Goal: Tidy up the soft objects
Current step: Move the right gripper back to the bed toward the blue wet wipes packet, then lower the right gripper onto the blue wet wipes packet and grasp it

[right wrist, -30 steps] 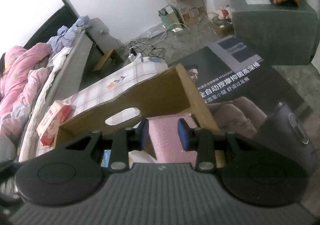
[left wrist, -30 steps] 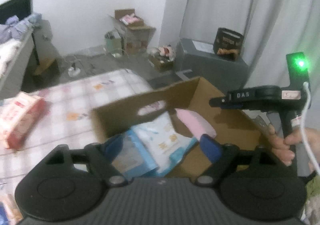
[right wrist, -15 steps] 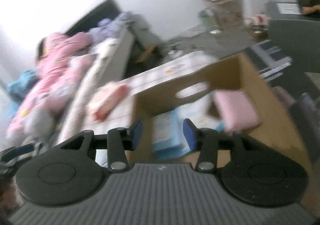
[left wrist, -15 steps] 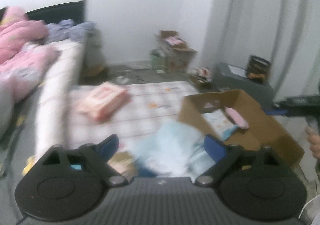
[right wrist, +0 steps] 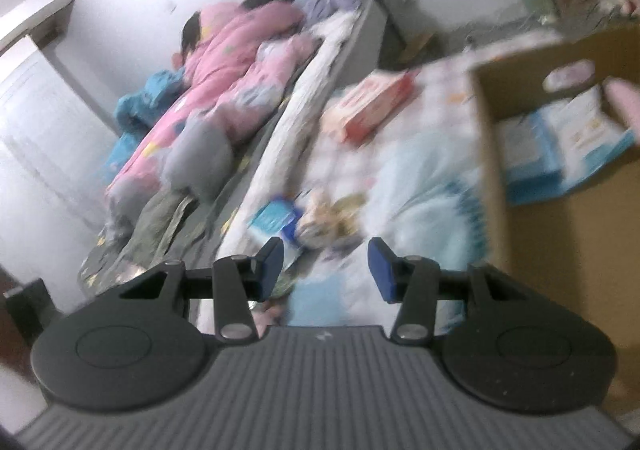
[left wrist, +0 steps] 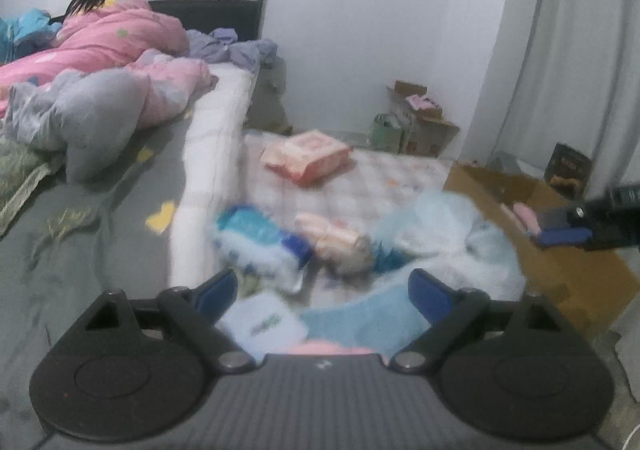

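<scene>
my left hand-held gripper point(left wrist: 323, 287) hangs over the checked mattress point(left wrist: 372, 174) with its blue pads spread wide and nothing between them; its jaws have just been opening. below and ahead of it lies a loose heap of soft things: a pale blue fluffy bundle point(left wrist: 456, 234), a blue-and-white pack point(left wrist: 256, 238), a small peach-coloured pack point(left wrist: 336, 240) just beside it, and a white pack with a green mark point(left wrist: 264, 324) close under the left pad. the mark is too smeared for me to read. a pink-and-red pack point(left wrist: 306, 156) sits apart, farther up the mattress.

the cardboard box point(left wrist: 560, 250) stands at the right edge of the mattress, with a pink item point(left wrist: 526, 215) lying inside it. my right hand-held gripper point(left wrist: 568, 234) shows there from the side, over the box.

from the right wrist, my right hand-held gripper point(right wrist: 325, 264) has its pads parted and empty, having just been opening too. the cardboard box point(right wrist: 560, 250) is at right, its handle slot in the far wall; inside lie a blue-edged pack point(right wrist: 524, 150) and a white pack with small orange marks point(right wrist: 580, 130), printing on both unreadable in the blur. the pale blue bundle point(right wrist: 424, 186) lies against the box's outer wall, i think touching it. the pink-and-red pack point(right wrist: 372, 106) is beyond it.

a bed point(left wrist: 100, 218) with a pink quilt point(left wrist: 120, 34) runs along the left. no brand or label anywhere is sharp enough to make out.
</scene>
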